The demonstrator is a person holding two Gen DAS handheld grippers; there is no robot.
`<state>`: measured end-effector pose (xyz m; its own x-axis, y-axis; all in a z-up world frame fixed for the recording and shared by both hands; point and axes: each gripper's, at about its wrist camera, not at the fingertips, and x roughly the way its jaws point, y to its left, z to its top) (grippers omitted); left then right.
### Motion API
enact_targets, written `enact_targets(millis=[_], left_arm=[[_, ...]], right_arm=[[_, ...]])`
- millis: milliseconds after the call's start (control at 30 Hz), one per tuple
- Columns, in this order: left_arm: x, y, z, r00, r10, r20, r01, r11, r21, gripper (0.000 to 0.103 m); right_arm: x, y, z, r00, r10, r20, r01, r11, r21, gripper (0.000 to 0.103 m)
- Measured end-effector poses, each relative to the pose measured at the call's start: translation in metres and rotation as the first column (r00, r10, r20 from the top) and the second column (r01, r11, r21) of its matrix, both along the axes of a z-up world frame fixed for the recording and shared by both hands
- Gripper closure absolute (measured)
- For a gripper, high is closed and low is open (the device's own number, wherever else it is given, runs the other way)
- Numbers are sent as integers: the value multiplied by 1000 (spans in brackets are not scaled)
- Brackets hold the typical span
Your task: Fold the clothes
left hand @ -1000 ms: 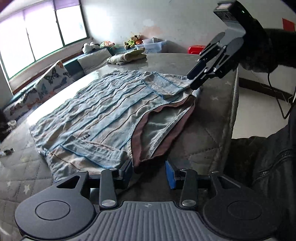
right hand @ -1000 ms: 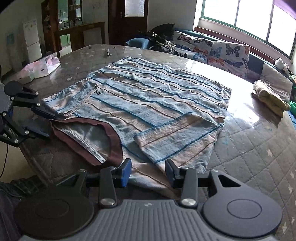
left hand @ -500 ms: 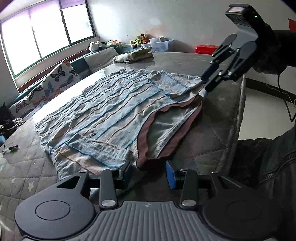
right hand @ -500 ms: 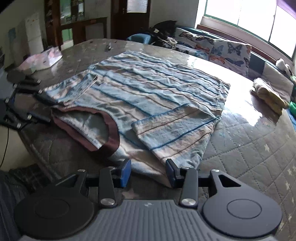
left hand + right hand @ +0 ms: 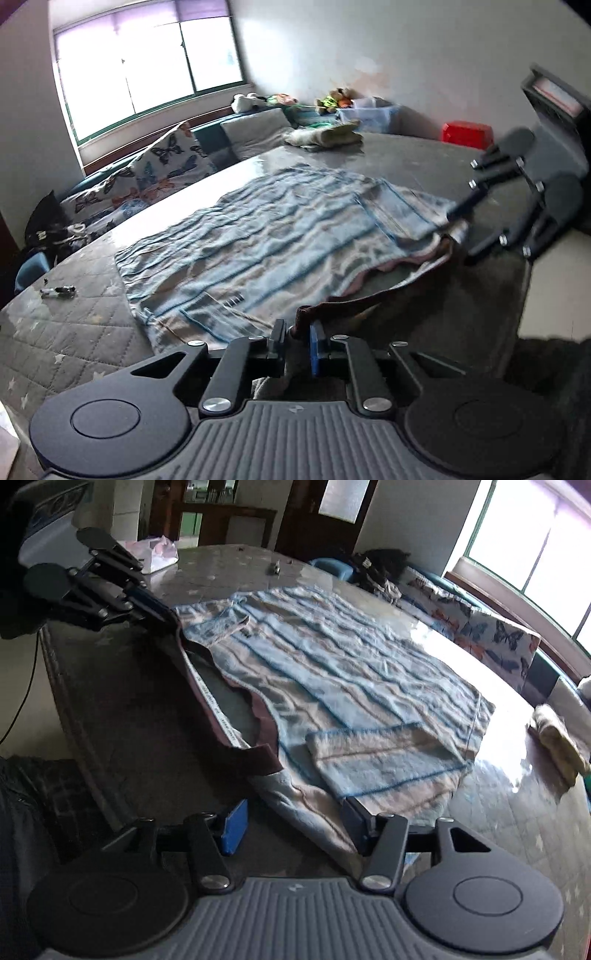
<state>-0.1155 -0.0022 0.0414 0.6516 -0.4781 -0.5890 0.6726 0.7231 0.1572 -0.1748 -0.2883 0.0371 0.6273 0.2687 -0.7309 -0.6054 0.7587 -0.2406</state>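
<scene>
Your left gripper [image 5: 297,338] has its jaws pinched on the shoulder of the striped shirt [image 5: 266,240], right at the dark maroon collar [image 5: 258,716]. Holding there makes sense, I'd judge: the neckline is the stiffest edge, so the cloth lifts in a line instead of sagging. The shirt lies spread on the quilted table [image 5: 74,332], hem pointing away from you toward the window side, both sleeves [image 5: 384,764] already turned in over the body. The fabric is a soft, fuzzy knit in pale blue with tan and darker blue bands, a little rippled but mostly flat; the collar gapes open so the inner tape shows.

Moving across to your right gripper [image 5: 293,825], the jaws stand wide apart with the other shoulder's edge lying between the blue pads [image 5: 234,825], not clamped yet. You'd want that side pinched too before lifting, or the fold will likely skew. Further right, a folded yellowish garment [image 5: 557,738] rests well apart from the shirt
</scene>
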Motion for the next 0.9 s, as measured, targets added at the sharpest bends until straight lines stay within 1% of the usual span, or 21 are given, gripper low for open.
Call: enact_targets(millis=[167, 267, 300, 333, 400, 433, 467, 500, 567, 633, 700, 767, 833, 900], left_arm=[[16, 2, 9, 1000, 24, -12, -24, 999, -37, 90], [20, 3, 10, 999, 24, -30, -25, 998, -49, 90], [20, 3, 10, 999, 23, -33, -25, 999, -46, 90], [19, 3, 8, 999, 20, -36, -22, 999, -42, 90], [14, 5, 5, 999, 12, -38, -13, 999, -33, 89], [10, 6, 4, 999, 9, -34, -10, 1000, -28, 86], [6, 7, 2, 1000, 7, -30, -8, 1000, -22, 86], [1, 8, 1, 1000, 5, -25, -5, 1000, -16, 85], [-9, 9, -2, 1000, 4, -3, -4, 1000, -6, 81], [-19, 11, -5, 1000, 8, 25, -8, 1000, 10, 68], [-28, 13, -7, 998, 20, 54, -21, 1000, 22, 60], [-32, 14, -10, 998, 20, 62, -21, 999, 28, 59], [-34, 15, -14, 997, 19, 69, -22, 999, 44, 55], [-33, 14, -18, 997, 22, 77, -27, 998, 64, 55]], right_arm=[[11, -3, -4, 999, -27, 33, 27, 1000, -8, 50], [17, -6, -6, 998, -43, 45, 44, 999, -21, 58], [20, -7, -7, 998, -48, 38, 49, 999, -16, 67], [23, -8, -7, 998, -53, 32, 53, 999, -10, 79], [27, -10, -5, 998, -63, 22, 63, 998, -1, 86], [29, -11, -3, 998, -66, 20, 66, 998, 8, 88], [30, -12, 0, 997, -72, 18, 71, 997, 21, 89], [32, -14, 5, 997, -79, 15, 78, 996, 38, 93], [35, -16, 14, 995, -96, 13, 95, 993, 72, 94], [41, -18, 25, 994, -111, 18, 108, 989, 99, 95], [46, -19, 36, 992, -125, 24, 121, 985, 126, 95], [52, -18, 44, 991, -132, 34, 126, 982, 138, 95], [57, -17, 51, 990, -135, 44, 127, 982, 143, 95], [60, -15, 56, 989, -135, 54, 126, 981, 145, 95]])
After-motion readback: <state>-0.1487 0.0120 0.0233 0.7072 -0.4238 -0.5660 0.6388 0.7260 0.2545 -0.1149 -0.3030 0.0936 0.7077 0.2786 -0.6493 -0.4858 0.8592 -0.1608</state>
